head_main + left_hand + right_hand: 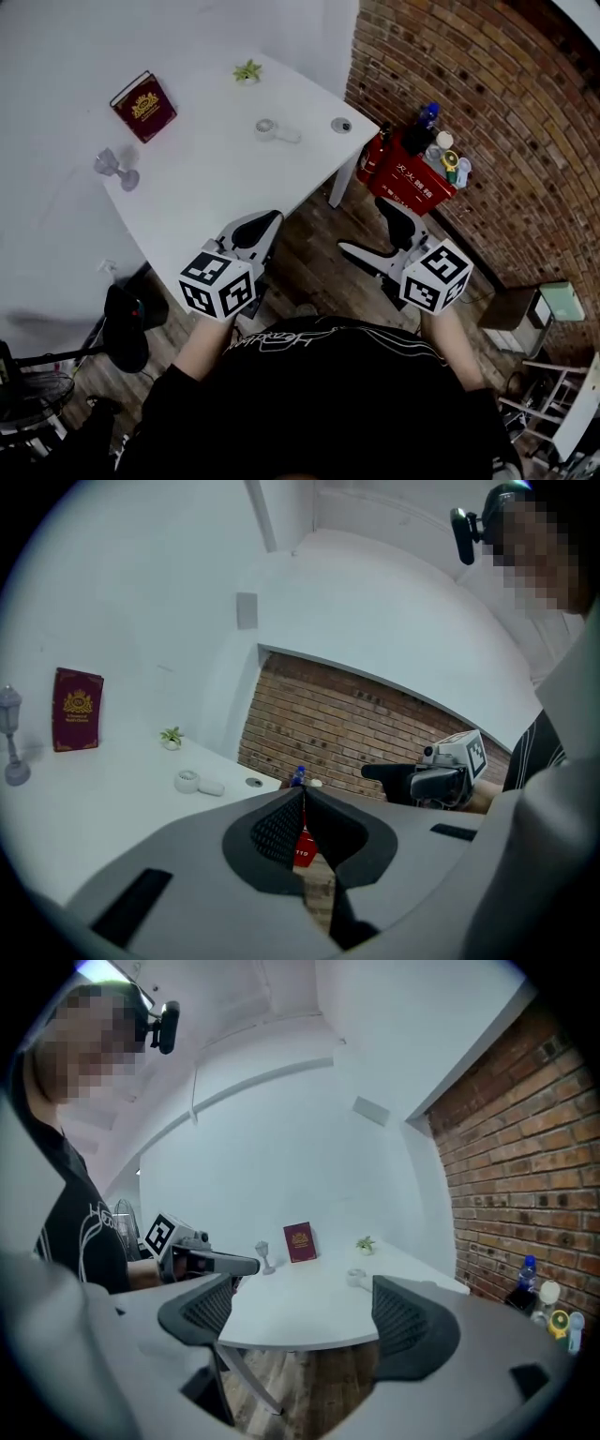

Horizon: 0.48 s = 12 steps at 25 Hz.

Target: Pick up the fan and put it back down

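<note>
Head view: small white handheld fan lies far on the white table, well apart from both grippers. Left gripper jaws pressed together, empty; right gripper jaws spread, empty. Judgement: reach with the right gripper, straddle the fan's handle, close gently, lift level.

The fan lies on the table, book left, plant behind.

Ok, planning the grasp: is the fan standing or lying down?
Lying down: the fan rests flat on the table, handle out sideways.
</note>
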Available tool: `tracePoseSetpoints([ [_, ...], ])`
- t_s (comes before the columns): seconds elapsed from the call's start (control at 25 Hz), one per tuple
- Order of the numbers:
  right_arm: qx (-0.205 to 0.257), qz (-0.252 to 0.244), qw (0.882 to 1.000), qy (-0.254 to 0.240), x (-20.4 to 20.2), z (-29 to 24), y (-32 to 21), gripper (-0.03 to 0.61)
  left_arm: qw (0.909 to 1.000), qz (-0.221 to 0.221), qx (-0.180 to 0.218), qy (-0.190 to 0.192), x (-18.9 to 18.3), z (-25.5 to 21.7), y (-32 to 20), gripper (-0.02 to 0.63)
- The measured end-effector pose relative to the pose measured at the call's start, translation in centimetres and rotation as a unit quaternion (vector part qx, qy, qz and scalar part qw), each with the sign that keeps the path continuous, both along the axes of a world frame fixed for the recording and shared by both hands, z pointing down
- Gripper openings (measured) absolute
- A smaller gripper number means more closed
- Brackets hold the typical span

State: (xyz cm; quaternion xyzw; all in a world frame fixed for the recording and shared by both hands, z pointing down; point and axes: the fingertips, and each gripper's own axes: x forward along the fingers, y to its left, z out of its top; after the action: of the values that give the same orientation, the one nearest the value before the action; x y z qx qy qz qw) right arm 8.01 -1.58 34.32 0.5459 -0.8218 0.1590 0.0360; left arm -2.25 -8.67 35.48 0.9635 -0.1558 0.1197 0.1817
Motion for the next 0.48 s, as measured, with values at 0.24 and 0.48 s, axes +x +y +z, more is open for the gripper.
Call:
tracePoseSetpoints([
  [0.24,-0.015,-0.021,0.999,0.021,1.2,1.5,-5.8,0.453,0.9997,-0.018,-0.002,-0.019,0.8,0.7,-4.3,0.034],
  [0.48,-0.018,-0.057,0.998,0.031,2.4,2.5,-12.3,0.451,0.9971,-0.068,0.003,-0.035,0.6,1.3,-9.6,0.034],
])
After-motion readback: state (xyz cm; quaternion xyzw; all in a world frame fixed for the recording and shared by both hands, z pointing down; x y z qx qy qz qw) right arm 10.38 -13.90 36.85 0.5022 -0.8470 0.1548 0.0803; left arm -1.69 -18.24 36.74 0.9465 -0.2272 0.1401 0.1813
